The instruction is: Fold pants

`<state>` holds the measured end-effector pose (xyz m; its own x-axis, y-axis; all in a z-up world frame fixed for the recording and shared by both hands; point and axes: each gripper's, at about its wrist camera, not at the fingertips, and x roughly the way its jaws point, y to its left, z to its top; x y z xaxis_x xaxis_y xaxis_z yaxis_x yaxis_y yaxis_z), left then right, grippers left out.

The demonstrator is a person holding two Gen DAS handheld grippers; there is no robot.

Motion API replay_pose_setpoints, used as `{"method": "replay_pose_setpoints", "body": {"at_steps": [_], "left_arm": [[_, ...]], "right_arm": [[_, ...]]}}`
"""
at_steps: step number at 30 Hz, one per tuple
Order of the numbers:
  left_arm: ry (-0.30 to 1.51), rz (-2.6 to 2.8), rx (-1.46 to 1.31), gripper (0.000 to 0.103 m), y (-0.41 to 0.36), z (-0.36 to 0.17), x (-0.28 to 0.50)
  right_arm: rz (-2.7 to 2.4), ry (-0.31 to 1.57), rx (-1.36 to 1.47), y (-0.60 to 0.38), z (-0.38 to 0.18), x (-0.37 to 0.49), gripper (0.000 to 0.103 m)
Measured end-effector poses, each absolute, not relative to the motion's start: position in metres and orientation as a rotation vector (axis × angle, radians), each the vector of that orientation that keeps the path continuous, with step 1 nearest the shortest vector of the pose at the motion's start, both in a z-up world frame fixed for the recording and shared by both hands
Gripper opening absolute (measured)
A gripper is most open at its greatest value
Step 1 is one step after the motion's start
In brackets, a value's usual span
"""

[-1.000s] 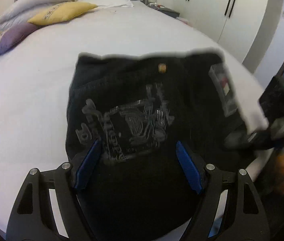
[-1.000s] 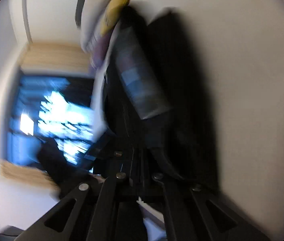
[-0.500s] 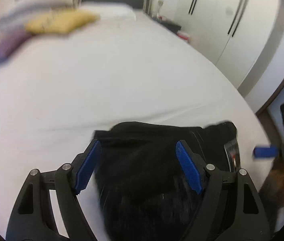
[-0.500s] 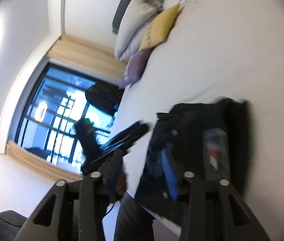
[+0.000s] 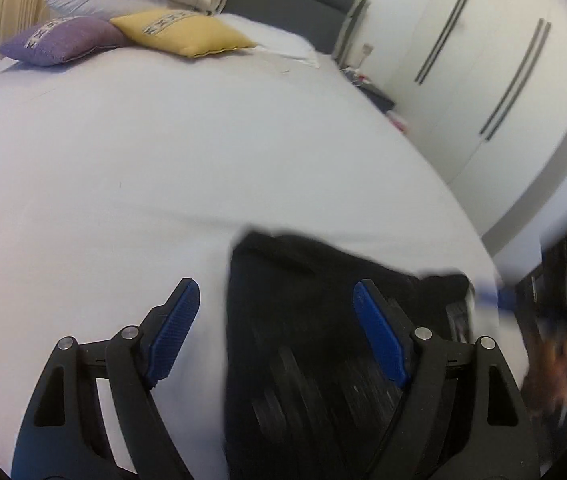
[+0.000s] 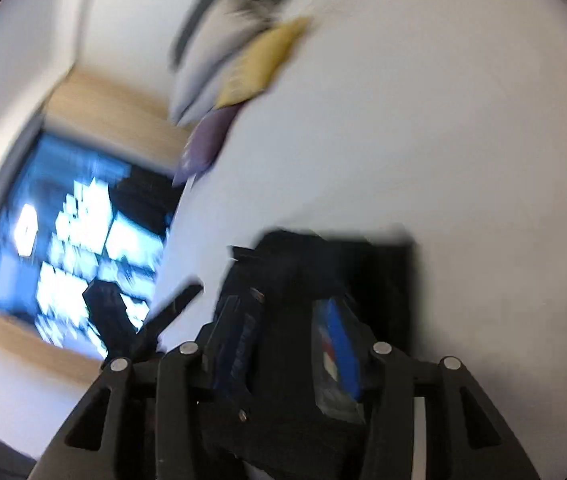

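The right claw (image 6: 287, 344), jaws just opened, has let go of the black pants (image 5: 323, 340) on the bed (image 5: 123, 160); the left claw (image 5: 275, 312) hovers spread.

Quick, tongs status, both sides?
Left tongs: open, nothing gripped, black pants lying below them.
Right tongs: just opened, pants between the pads, no grip visible.

The pants (image 5: 315, 320) are sliding lower and rightward in the left view, exposing more bed (image 5: 163, 152). The right gripper (image 6: 295, 344), clamped a second ago, is standing parted, pants between its fingers.
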<state>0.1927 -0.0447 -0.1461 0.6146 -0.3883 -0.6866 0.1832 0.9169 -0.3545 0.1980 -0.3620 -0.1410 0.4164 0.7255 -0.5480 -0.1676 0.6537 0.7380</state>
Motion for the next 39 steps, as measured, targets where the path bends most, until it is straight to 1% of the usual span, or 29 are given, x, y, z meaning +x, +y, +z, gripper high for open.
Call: {"method": "replay_pose_setpoints", "body": {"at_steps": [3, 6, 9, 12, 13, 14, 15, 16, 18, 21, 23, 24, 25, 26, 27, 29, 31, 33, 34, 36, 37, 38, 39], "left_arm": [[0.919, -0.334, -0.275, 0.079, -0.059, -0.175, 0.162], [0.930, -0.302, -0.292, 0.079, -0.064, -0.196, 0.150], [0.921, -0.317, -0.319, 0.079, -0.061, -0.199, 0.145], [0.914, -0.325, -0.309, 0.079, -0.058, -0.202, 0.147], [0.912, -0.326, -0.309, 0.079, -0.060, -0.204, 0.147], [0.907, -0.327, -0.307, 0.079, -0.058, -0.209, 0.149], [0.899, -0.327, -0.304, 0.079, -0.057, -0.210, 0.148], [0.894, -0.323, -0.298, 0.079, -0.060, -0.212, 0.148], [0.884, -0.313, -0.285, 0.079, -0.062, -0.212, 0.145], [0.871, -0.305, -0.271, 0.080, -0.068, -0.215, 0.143], [0.862, -0.304, -0.255, 0.081, -0.072, -0.218, 0.141], [0.853, -0.302, -0.245, 0.081, -0.078, -0.217, 0.139], [0.849, -0.299, -0.241, 0.081, -0.079, -0.218, 0.137], [0.848, -0.298, -0.244, 0.081, -0.080, -0.219, 0.136], [0.849, -0.298, -0.245, 0.081, -0.080, -0.219, 0.135], [0.847, -0.299, -0.248, 0.081, -0.080, -0.220, 0.134], [0.844, -0.298, -0.247, 0.081, -0.079, -0.217, 0.135], [0.843, -0.297, -0.246, 0.081, -0.078, -0.216, 0.132], [0.844, -0.297, -0.245, 0.081, -0.077, -0.215, 0.132], [0.848, -0.298, -0.238, 0.081, -0.077, -0.217, 0.136], [0.849, -0.298, -0.232, 0.081, -0.078, -0.219, 0.136], [0.847, -0.299, -0.227, 0.081, -0.079, -0.219, 0.135], [0.848, -0.297, -0.223, 0.081, -0.080, -0.218, 0.134]], "right_arm": [[0.747, 1.014, 0.386, -0.293, -0.103, 0.239, 0.049], [0.818, 1.083, 0.176, -0.217, -0.096, 0.281, 0.049], [0.773, 1.161, -0.061, -0.153, -0.121, 0.303, 0.049], [0.738, 1.242, -0.237, -0.133, -0.168, 0.308, 0.049], [0.721, 1.278, -0.237, -0.131, -0.182, 0.316, 0.045], [0.720, 1.298, -0.200, -0.132, -0.189, 0.323, 0.036], [0.719, 1.304, -0.178, -0.132, -0.191, 0.329, 0.024], [0.720, 1.309, -0.152, -0.133, -0.193, 0.335, 0.015], [0.710, 1.300, -0.155, -0.131, -0.196, 0.338, 0.013], [0.679, 1.294, -0.150, -0.131, -0.203, 0.342, 0.011], [0.636, 1.277, -0.057, -0.144, -0.203, 0.349, 0.000], [0.518, 1.243, -0.064, -0.162, -0.200, 0.352, 0.000], [0.436, 1.230, -0.005, -0.181, -0.198, 0.359, 0.004], [0.431, 1.237, 0.080, -0.195, -0.194, 0.361, 0.004], [0.470, 1.219, 0.157, -0.204, -0.183, 0.356, 0.004], [0.662, 1.134, 0.201, -0.201, -0.150, 0.328, 0.004], [0.856, 1.148, 0.231, -0.188, -0.140, 0.300, 0.004], [0.955, 1.189, 0.209, -0.177, -0.149, 0.277, 0.004], [0.969, 1.232, 0.195, -0.173, -0.163, 0.272, 0.008], [0.873, 1.342, 0.198, -0.179, -0.208, 0.282, 0.000], [0.859, 1.371, 0.289, -0.191, -0.225, 0.291, 0.000], [0.833, 1.361, 0.396, -0.208, -0.233, 0.297, 0.000], [0.767, 1.315, 0.418, -0.222, -0.227, 0.299, 0.000]]}}
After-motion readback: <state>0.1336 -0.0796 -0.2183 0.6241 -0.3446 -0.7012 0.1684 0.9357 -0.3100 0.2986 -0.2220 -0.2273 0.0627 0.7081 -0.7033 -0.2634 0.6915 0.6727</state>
